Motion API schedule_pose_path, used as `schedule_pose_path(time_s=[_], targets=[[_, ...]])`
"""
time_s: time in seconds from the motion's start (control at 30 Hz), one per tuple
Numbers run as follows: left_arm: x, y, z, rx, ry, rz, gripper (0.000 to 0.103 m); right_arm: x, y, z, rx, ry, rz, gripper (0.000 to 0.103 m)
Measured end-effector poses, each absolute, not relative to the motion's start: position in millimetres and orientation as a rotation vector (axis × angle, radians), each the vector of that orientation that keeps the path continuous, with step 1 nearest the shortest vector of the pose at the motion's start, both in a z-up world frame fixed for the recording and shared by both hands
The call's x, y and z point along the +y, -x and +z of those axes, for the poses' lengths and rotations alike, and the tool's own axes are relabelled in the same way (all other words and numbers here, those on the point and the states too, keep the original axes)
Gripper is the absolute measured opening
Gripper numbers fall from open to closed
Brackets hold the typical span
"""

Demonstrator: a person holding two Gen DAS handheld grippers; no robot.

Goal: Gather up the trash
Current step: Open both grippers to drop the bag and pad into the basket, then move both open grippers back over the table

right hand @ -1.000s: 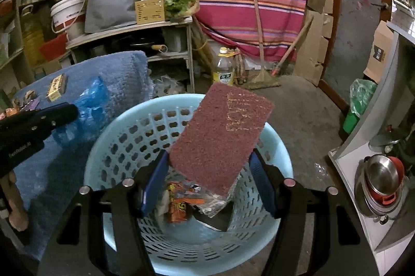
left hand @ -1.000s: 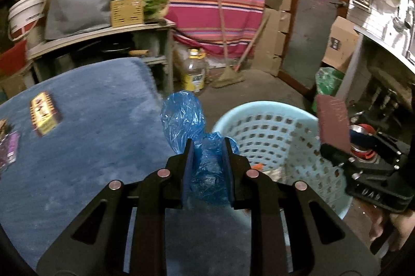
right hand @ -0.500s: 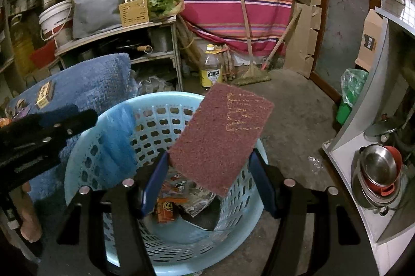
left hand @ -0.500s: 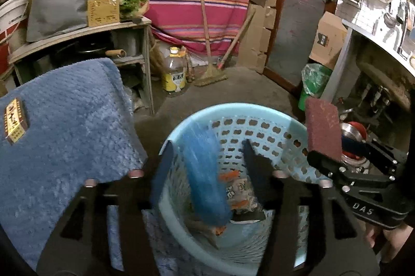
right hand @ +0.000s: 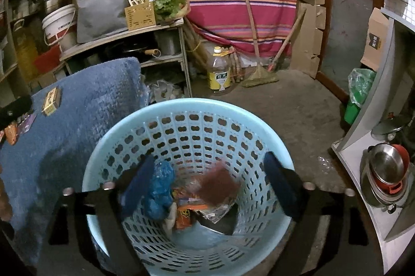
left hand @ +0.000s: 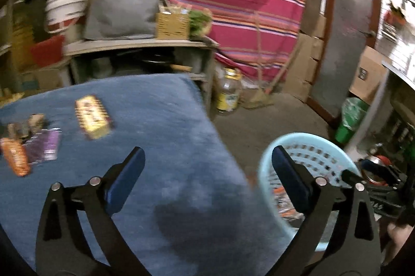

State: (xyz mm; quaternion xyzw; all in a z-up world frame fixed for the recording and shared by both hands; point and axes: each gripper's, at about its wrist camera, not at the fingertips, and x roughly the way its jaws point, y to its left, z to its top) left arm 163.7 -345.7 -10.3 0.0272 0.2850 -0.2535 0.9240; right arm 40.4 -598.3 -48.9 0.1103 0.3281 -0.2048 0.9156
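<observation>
Right wrist view: the right gripper (right hand: 207, 178) is seen opening wide above the light blue basket (right hand: 129, 131), nothing pinched. Down inside, a blue bag (right hand: 159, 191) and a reddish scrub pad (right hand: 219, 184) are lying. Left gripper (left hand: 207, 172) is opening too, empty, over the blue towel (left hand: 160, 125), where wrappers (left hand: 92, 116) are left farther off.

Dim, motion-blurred, fisheye-warped edges

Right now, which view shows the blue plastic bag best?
The right wrist view: the blue plastic bag lies inside the light-blue basket among wrappers. The left wrist view catches only part of the basket; the bag is not visible there.
</observation>
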Motion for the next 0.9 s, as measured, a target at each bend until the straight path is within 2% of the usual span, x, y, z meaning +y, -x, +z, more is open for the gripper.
schedule_pose_path(time_s=[0.3,0.37,0.4,0.9], targets=[[-246,-181,11,0.539,-0.044,-0.346,0.097,-576,-47,-30,0.631,-0.229,-0.459,0.086],[-227,-182,13,0.53,-0.053,-0.313,0.097,-567,-50,-24,0.609,-0.233,-0.45,0.095],[-219,-183,14,0.528,-0.055,-0.301,0.097,-558,-54,-19,0.589,-0.228,-0.444,0.095],[-78,-201,18,0.535,-0.002,-0.117,0.098,-425,-125,-8,0.576,-0.147,-0.279,0.095]])
